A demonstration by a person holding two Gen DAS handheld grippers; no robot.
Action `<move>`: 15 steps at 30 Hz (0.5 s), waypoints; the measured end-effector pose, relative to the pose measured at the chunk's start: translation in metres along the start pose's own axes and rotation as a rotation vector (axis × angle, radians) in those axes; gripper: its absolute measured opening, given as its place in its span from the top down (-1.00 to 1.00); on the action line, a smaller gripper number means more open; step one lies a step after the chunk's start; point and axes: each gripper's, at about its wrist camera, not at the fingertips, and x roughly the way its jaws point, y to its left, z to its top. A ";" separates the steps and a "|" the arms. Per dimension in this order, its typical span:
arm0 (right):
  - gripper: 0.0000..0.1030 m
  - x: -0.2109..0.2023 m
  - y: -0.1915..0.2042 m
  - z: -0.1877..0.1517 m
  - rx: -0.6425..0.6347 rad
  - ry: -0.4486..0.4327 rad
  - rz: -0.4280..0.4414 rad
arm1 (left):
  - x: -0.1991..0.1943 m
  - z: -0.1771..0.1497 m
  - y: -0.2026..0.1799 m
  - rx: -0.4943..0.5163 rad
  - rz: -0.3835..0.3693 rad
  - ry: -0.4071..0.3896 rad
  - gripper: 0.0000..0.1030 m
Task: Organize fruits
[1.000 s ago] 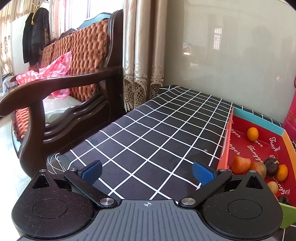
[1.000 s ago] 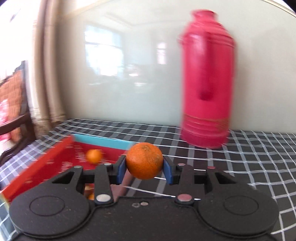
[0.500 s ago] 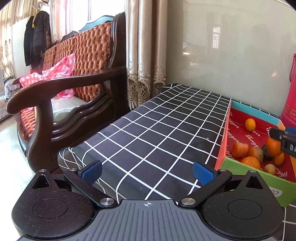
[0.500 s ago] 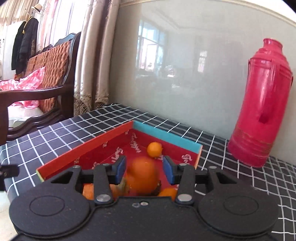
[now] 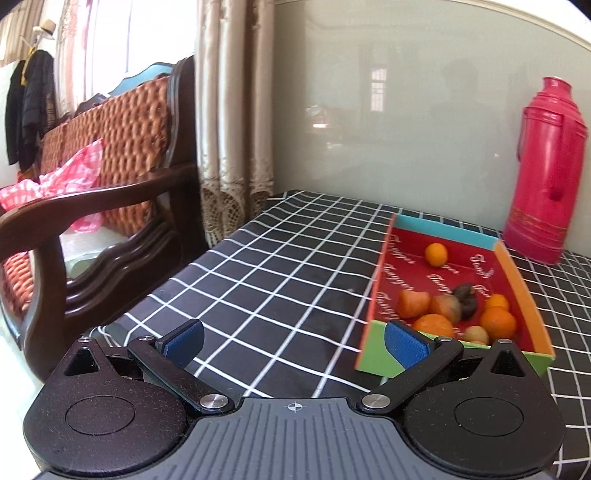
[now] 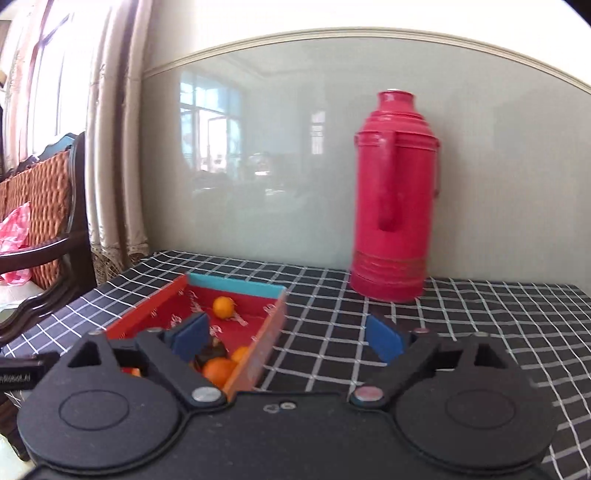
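The right gripper [image 6: 286,334], its jaws just opened and empty, hangs over the fruit tray's [image 6: 275,325] right wall; a red thermos [image 6: 393,206] stands beyond.

The setting is presenting as a lived-in room of a private home. A dark carved wooden armchair with an orange woven back [image 5: 110,155] is standing beside the table, with a crumpled pink-and-white checked cloth [image 5: 70,177] lying on its seat. Beige lace-trimmed curtains [image 5: 232,122] are hanging at a bright window. Dark coats [image 5: 27,110] and a pale hat [image 5: 45,28] are hanging on a rack in the far corner. A black tablecloth with a white grid [image 5: 266,273] is covering the table, where a tall red plastic thermos flask with a handle [image 6: 393,199] is standing against a glossy pale wall panel [image 6: 266,166] that is reflecting windows.
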 end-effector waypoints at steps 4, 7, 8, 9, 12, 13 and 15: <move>-0.89 -0.039 -0.007 -0.003 0.018 -0.004 -0.021 | -0.028 0.005 -0.009 -0.005 -0.051 -0.013 -1.00; -0.89 -0.066 -0.010 0.002 0.061 -0.001 -0.017 | -0.059 0.010 -0.017 0.007 -0.086 -0.025 -1.00; -0.89 -0.073 -0.010 0.004 0.080 0.001 -0.010 | -0.071 0.011 -0.019 0.013 -0.093 -0.030 -1.00; -0.89 -0.079 -0.010 0.005 0.097 0.005 -0.008 | -0.082 0.013 -0.021 0.020 -0.094 -0.040 -1.00; -0.89 -0.096 -0.009 0.006 0.114 0.021 -0.006 | -0.113 0.017 -0.024 0.039 -0.089 -0.058 -1.00; -0.89 -0.100 -0.008 0.006 0.115 0.023 -0.011 | -0.122 0.018 -0.024 0.041 -0.092 -0.060 -1.00; -0.89 -0.110 -0.004 0.006 0.103 0.023 -0.029 | -0.136 0.018 -0.024 0.046 -0.098 -0.066 -1.00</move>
